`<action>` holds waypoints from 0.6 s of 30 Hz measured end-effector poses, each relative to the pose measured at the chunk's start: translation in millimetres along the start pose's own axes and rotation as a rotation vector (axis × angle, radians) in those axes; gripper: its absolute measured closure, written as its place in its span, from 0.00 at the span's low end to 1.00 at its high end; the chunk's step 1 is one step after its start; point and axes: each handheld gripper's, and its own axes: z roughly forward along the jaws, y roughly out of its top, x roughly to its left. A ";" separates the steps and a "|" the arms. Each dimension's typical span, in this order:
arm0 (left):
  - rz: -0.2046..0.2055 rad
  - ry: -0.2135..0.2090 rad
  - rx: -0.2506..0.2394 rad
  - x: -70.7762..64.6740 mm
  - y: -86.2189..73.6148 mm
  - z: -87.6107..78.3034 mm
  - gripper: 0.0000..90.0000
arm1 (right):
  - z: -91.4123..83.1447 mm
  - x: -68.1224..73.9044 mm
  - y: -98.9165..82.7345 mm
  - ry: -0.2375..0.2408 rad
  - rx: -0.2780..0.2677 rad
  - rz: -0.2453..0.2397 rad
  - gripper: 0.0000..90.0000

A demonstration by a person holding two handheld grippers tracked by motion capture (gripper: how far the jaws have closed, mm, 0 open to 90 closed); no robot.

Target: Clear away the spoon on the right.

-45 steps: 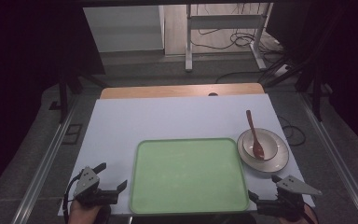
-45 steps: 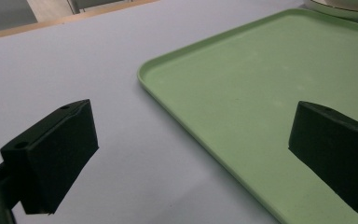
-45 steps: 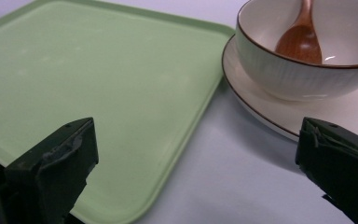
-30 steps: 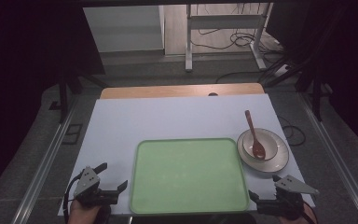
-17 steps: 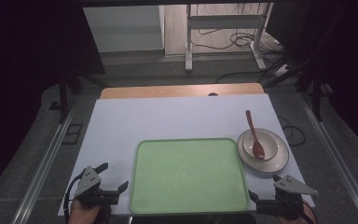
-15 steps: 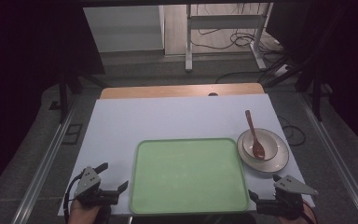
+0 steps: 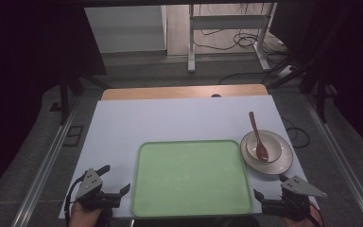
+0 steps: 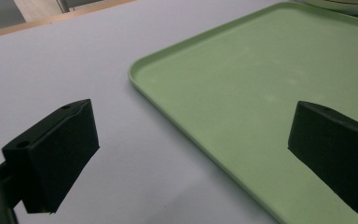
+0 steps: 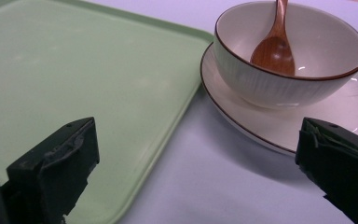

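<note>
High view: white desk (image 7: 170, 123) in mid-frame, with a wooden strip along its far edge. Green tray (image 7: 192, 177) lies flat at lower centre, nothing on it. Just right of the tray, a cream plate (image 7: 283, 163) with a dark rim carries a bowl (image 7: 261, 144); a wooden spoon (image 7: 257, 137) rests in the bowl, handle leaning toward the top of the frame.

Left claw (image 7: 116, 182) sits at lower left, jaws apart, holding nothing. In the left gripper view one jaw is over bare desk, the other over the tray's near corner.

Right claw (image 7: 268, 188) sits at lower right, jaws apart, holding nothing. In the right gripper view the left jaw is over the tray rim (image 9: 168, 126) and the right jaw over the plate edge (image 9: 261, 133); bowl (image 9: 289, 70) and spoon (image 9: 274, 49) are at upper right.
</note>
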 end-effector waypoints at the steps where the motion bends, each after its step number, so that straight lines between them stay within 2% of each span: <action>1: 0.000 -0.001 0.000 0.0 0.0 0.0 0.01 | 0.1 -0.1 0.5 -0.005 0.000 -0.002 0.00; 7: -0.003 -0.004 -0.002 0.4 -0.1 -0.1 0.01 | 2.0 -2.1 3.2 -0.013 -0.010 -0.002 0.00; 11: -0.008 -0.001 -0.001 0.8 -0.2 -0.1 0.01 | 3.6 -3.8 5.8 0.014 -0.011 0.038 0.00; 18: -0.025 0.002 -0.003 2.0 -0.6 -0.3 0.02 | 8.7 -6.7 11.4 0.001 -0.015 0.019 0.00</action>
